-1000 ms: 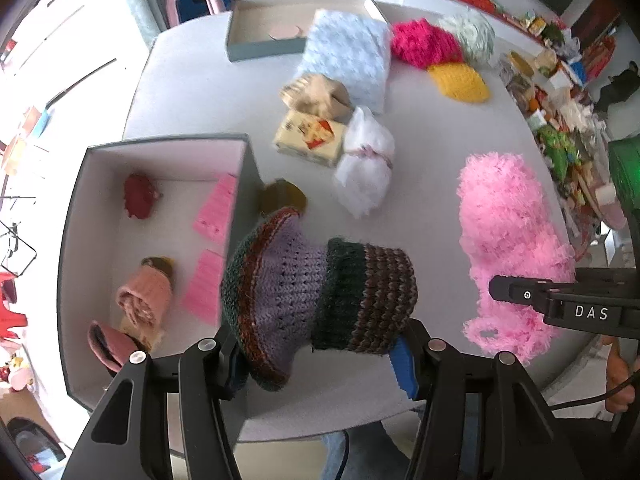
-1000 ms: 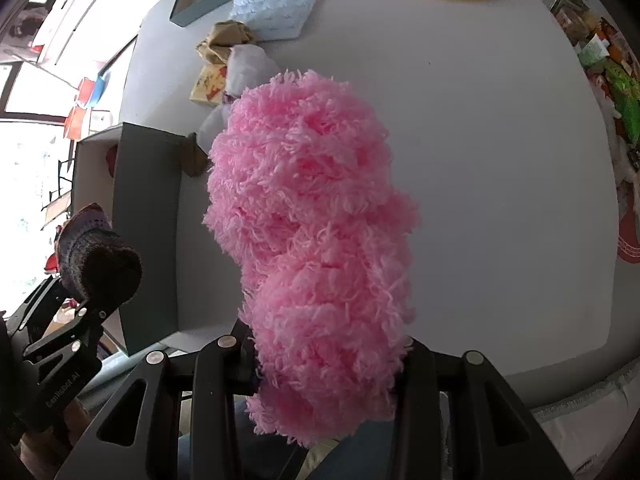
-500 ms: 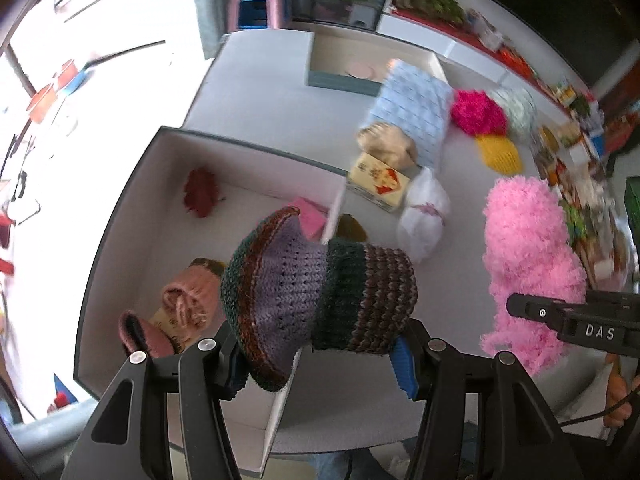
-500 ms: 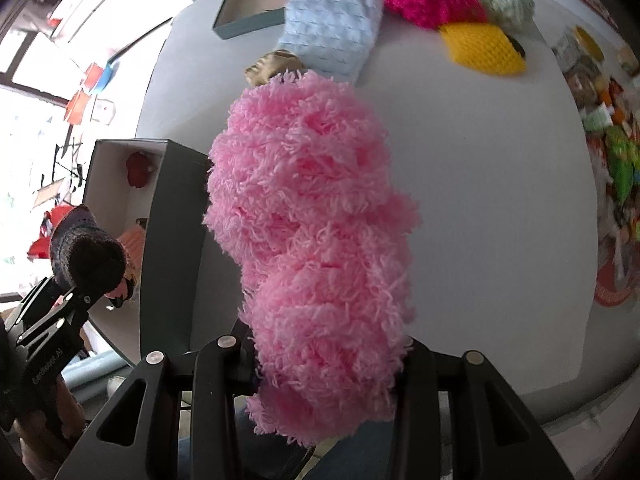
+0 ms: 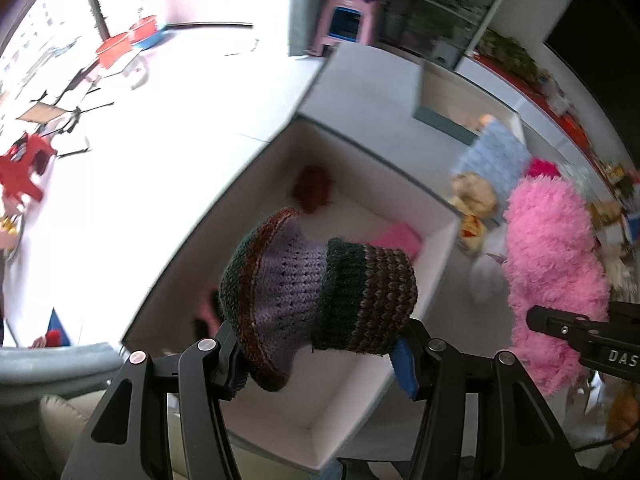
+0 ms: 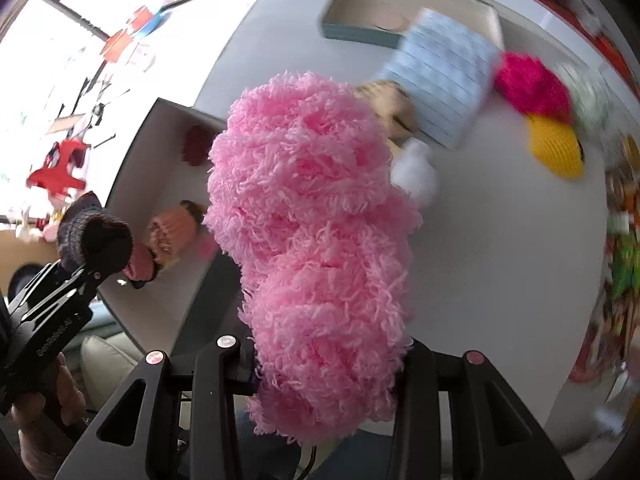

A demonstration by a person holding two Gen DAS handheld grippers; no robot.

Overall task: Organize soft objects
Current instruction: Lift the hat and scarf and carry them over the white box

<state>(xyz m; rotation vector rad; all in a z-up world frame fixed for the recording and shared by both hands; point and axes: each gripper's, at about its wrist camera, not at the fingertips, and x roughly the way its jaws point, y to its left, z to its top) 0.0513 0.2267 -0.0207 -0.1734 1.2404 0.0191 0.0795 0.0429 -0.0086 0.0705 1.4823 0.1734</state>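
Observation:
My left gripper [image 5: 320, 356] is shut on a striped purple, green and brown knitted hat [image 5: 316, 292] and holds it above the open grey box [image 5: 436, 280]. The hat also shows in the right wrist view [image 6: 94, 236]. My right gripper [image 6: 326, 364] is shut on a fluffy pink yarn bundle [image 6: 312, 220], held above the table near the box's right wall; the bundle also shows in the left wrist view [image 5: 552, 268]. Inside the box lie a dark red pompom [image 5: 314, 188], pink pieces [image 5: 400, 238] and a peach knitted item [image 6: 174, 226].
On the round white table [image 6: 500, 240] lie a light blue knitted pad [image 6: 444, 76], a magenta ball [image 6: 532, 84], a yellow knitted piece [image 6: 554, 146], a tan soft toy [image 6: 390, 106] and a white bundle [image 6: 416, 172]. A shallow teal tray [image 6: 352, 36] stands at the back.
Both grippers have swung left with their loads. The hat now hangs over the inside of the box, and the pink bundle has come closer to the box's right wall.

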